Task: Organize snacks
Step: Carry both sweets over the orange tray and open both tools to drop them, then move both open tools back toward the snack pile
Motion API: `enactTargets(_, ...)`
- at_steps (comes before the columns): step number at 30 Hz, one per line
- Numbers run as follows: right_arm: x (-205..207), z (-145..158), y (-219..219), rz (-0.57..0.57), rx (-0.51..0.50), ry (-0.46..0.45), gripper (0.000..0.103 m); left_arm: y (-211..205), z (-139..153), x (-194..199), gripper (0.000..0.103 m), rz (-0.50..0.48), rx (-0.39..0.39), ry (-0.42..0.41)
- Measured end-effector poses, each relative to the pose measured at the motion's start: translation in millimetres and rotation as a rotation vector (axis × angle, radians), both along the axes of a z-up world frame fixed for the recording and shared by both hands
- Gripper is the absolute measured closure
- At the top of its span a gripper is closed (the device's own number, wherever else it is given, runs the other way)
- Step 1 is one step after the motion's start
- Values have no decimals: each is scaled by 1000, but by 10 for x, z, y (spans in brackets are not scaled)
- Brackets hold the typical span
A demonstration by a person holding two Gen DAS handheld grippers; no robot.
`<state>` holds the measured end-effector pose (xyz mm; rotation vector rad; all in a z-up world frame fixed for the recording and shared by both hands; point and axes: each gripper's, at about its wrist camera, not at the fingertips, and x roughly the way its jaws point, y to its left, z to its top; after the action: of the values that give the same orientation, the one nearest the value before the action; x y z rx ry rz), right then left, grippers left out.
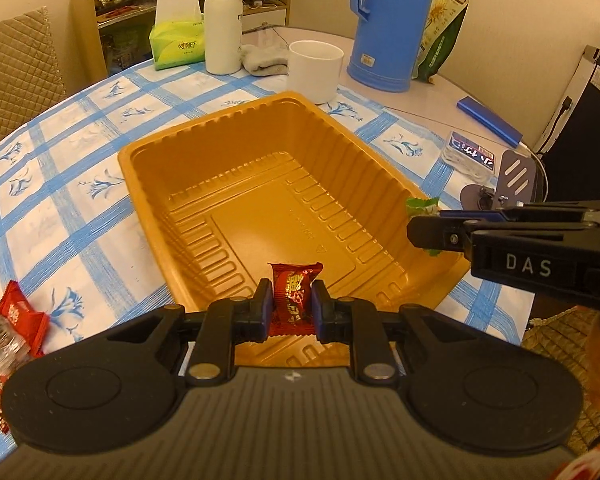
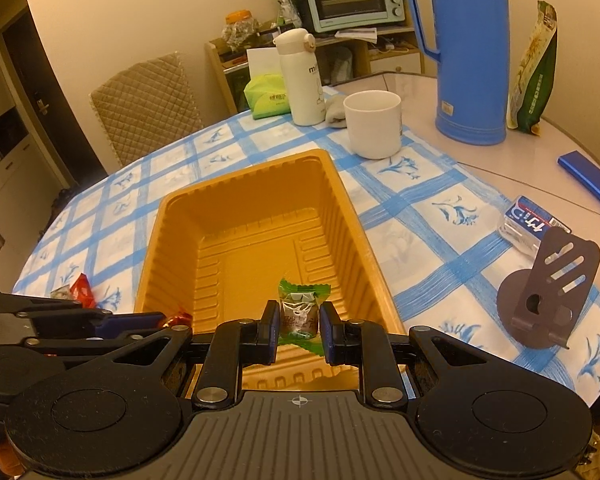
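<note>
An empty orange plastic tray (image 1: 148,168) (image 2: 156,248) sits on the blue-checked tablecloth. My left gripper (image 1: 291,309) is shut on a red-wrapped candy (image 1: 294,300), held over the tray's near end. My right gripper (image 2: 299,326) is shut on a green-wrapped candy (image 2: 302,312), also over the tray's near end. The right gripper shows in the left wrist view (image 1: 420,228) over the tray's right rim, with the green wrapper (image 1: 422,206) sticking out. The left gripper shows at the lower left of the right wrist view (image 2: 156,322) with the red candy (image 2: 176,319).
More wrapped candies (image 1: 16,320) (image 2: 76,290) lie on the cloth left of the tray. A white cup (image 1: 314,70), white flask (image 1: 222,24), tissue box (image 1: 176,42), blue jug (image 1: 392,20), snack bag (image 1: 444,28), blue bar (image 1: 490,120), small pack (image 2: 528,226) and dark stand (image 2: 548,292) stand around.
</note>
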<state>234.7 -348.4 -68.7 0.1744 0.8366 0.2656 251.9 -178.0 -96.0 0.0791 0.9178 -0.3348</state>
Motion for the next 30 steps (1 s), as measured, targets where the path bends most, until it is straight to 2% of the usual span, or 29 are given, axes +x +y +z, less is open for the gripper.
enactTargets(9,26,-11,-59,-5,3,3,82,-16,-23,18,81,0,-3,6)
enactTargets(20,14,18,-52,-2,15,2,82,252,184,-168,81,35,-47,-7)
enactTargets(30,-207,63,37,24,44,24,81,515,356,-434,81,72,-74,-27)
